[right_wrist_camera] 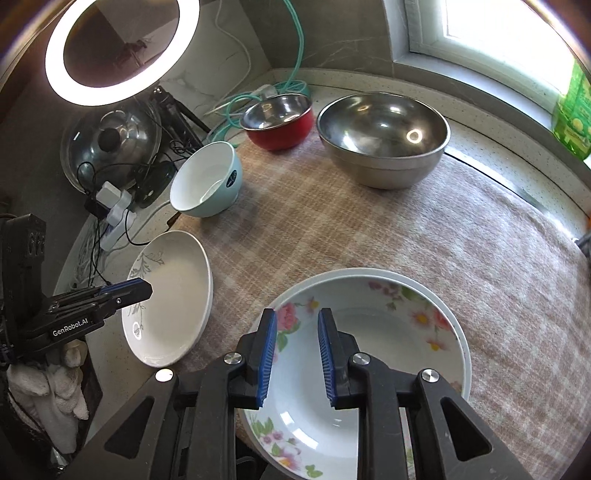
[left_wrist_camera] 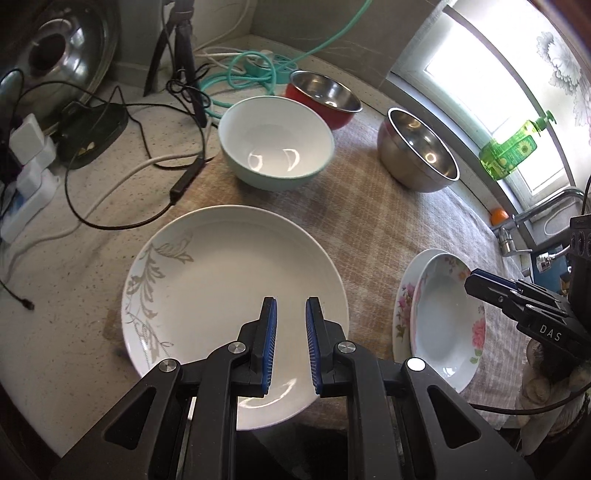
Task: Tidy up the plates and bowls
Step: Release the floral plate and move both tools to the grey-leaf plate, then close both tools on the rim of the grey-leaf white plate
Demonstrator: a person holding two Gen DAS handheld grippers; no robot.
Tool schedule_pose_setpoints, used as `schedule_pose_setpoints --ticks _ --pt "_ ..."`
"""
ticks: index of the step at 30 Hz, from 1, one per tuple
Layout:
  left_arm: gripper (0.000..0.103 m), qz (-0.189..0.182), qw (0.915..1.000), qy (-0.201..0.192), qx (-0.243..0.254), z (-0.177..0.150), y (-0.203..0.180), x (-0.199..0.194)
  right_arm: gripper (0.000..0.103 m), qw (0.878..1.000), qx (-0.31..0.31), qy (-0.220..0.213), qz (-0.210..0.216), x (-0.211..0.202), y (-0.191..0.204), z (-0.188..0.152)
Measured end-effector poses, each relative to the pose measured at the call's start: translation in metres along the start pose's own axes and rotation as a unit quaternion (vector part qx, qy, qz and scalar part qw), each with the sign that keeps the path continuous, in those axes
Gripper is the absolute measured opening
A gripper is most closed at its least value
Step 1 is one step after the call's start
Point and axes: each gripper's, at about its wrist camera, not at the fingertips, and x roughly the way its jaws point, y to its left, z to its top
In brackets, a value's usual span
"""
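The left gripper point(left_wrist_camera: 291, 306) hangs over the leaf-patterned plate point(left_wrist_camera: 221, 266), jaws narrowly apart with nothing between them. The right gripper point(right_wrist_camera: 297, 317) hangs likewise above the floral dish point(right_wrist_camera: 399, 325), empty. Only the right view shows the ring light point(right_wrist_camera: 114, 48); only the left shows the tap point(left_wrist_camera: 532, 218). A second plate point(left_wrist_camera: 406, 295) beneath the floral dish is mostly hidden. The bowls stand farther back on the tabletop point(right_wrist_camera: 480, 236).

A bright window point(right_wrist_camera: 491, 26) (sill beneath) lights the speckled counter point(left_wrist_camera: 74, 266) and plaid cloth point(right_wrist_camera: 369, 229).
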Motion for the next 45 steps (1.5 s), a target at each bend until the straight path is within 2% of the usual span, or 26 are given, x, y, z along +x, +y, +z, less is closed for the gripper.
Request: schedule_pose_setpoints --ticks 14,23,36,45 --pt "0.014 0.049 0.9943 -0.018 -0.093 -0.026 0.076 -0.020 0.021 0.996 -0.066 0.044 0.032 0.043 0.057 0.028" --pt "0.014 0.067 0.9907 -0.017 -0.117 -0.033 0.103 -0.020 0.021 0.993 -0.083 0.074 0.049 0.074 0.080 0.039" --pt "0.014 0.040 0.9921 0.012 -0.118 -0.033 0.109 -0.002 0.021 0.991 -0.071 0.106 0.045 0.104 0.084 0.042" --pt "0.014 0.037 0.9928 0.022 -0.112 -0.033 0.109 0.004 0.021 0.990 -0.050 0.124 0.054 0.118 0.080 0.041"
